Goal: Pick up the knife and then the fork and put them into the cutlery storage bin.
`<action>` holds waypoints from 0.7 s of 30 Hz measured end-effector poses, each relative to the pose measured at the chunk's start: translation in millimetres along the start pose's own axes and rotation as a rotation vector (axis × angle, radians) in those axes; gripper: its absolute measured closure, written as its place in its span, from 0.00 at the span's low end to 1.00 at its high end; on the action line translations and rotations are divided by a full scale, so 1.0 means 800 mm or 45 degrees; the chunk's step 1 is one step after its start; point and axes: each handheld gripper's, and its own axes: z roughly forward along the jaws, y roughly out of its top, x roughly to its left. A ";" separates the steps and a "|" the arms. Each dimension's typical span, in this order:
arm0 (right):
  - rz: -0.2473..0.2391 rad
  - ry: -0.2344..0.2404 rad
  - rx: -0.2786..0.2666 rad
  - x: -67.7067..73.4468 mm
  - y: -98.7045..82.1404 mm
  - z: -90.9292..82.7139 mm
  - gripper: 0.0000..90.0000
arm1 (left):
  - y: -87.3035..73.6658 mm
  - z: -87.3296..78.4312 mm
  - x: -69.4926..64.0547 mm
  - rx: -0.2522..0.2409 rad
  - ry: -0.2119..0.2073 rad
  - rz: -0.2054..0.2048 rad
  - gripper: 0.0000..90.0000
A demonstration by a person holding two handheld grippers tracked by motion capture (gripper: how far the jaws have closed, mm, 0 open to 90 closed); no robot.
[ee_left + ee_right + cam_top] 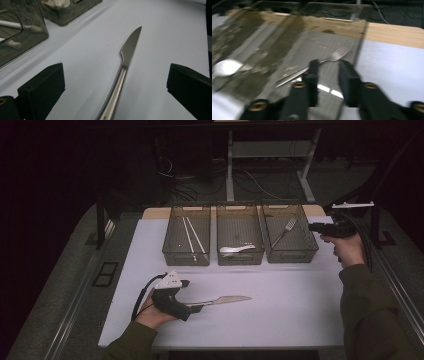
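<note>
High view: your left gripper (197,307) lies low on the white table (280,320), its jaws around the handle of a flat steel knife (225,300) that points right. Three clear mesh-sided bins (240,237) stand in a row behind: two white chopsticks (192,236) in the left one, one white spoon (236,249) in the middle one, one steel fork (285,230) in the right one. Your right gripper (316,226) hangs at the right bin's rim.

Left gripper view: your jaws are spread wide, the knife (125,62) between them, untouched.

Right gripper view: your jaws stand slightly apart, empty, above the fork (329,58); this view is blurred.
</note>
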 end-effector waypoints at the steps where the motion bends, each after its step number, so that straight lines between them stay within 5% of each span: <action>1: -0.020 0.020 -0.008 0.007 -0.003 -0.007 0.69 | 0.000 0.000 -0.001 -0.001 0.004 0.001 0.01; 4: -0.048 0.108 -0.020 0.026 -0.016 -0.024 0.53 | 0.001 -0.001 -0.002 -0.007 0.033 0.018 0.04; 9: -0.144 0.163 -0.009 0.060 -0.044 -0.044 0.43 | 0.002 -0.003 -0.001 -0.007 0.049 0.034 0.15; 21: -0.274 0.284 -0.018 0.116 -0.119 -0.065 0.32 | 0.015 0.015 0.002 0.125 -0.067 0.142 0.43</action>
